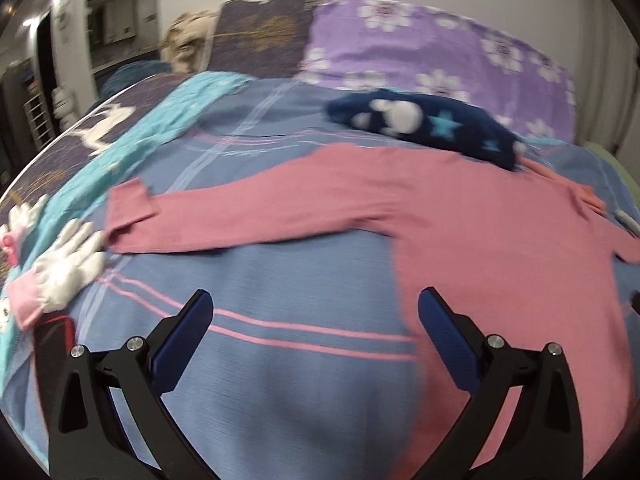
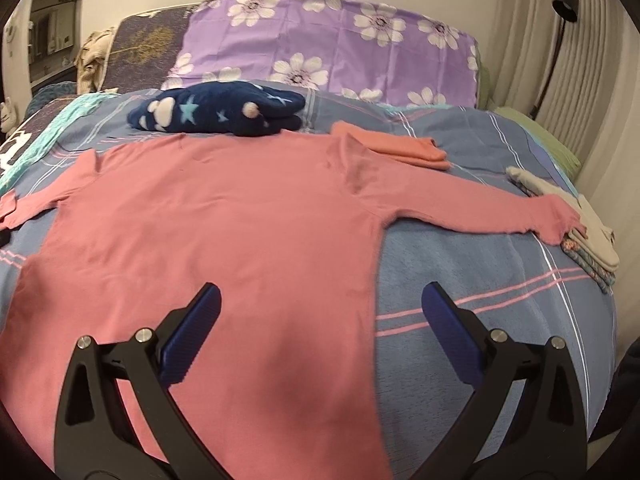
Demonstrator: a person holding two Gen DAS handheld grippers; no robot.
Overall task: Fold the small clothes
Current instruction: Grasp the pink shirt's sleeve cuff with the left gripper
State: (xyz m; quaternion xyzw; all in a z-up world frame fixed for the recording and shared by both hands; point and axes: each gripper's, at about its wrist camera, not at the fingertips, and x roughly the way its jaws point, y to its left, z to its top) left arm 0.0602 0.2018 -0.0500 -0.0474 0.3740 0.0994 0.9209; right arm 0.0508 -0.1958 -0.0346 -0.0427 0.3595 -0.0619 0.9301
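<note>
Both hand-held grippers, left (image 1: 316, 312) and right (image 2: 320, 304), hover with jaws apart and empty over the bed (image 2: 480, 264). A pink long-sleeved top (image 2: 224, 232) lies flat, sleeves spread. Best to pinch each sleeve near its cuff, low and square, then fold inward without dragging the body.

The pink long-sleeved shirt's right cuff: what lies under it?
The cuff rests on a stack of folded beige and patterned cloths. Their far parts show; the part beneath the cuff is covered.
</note>
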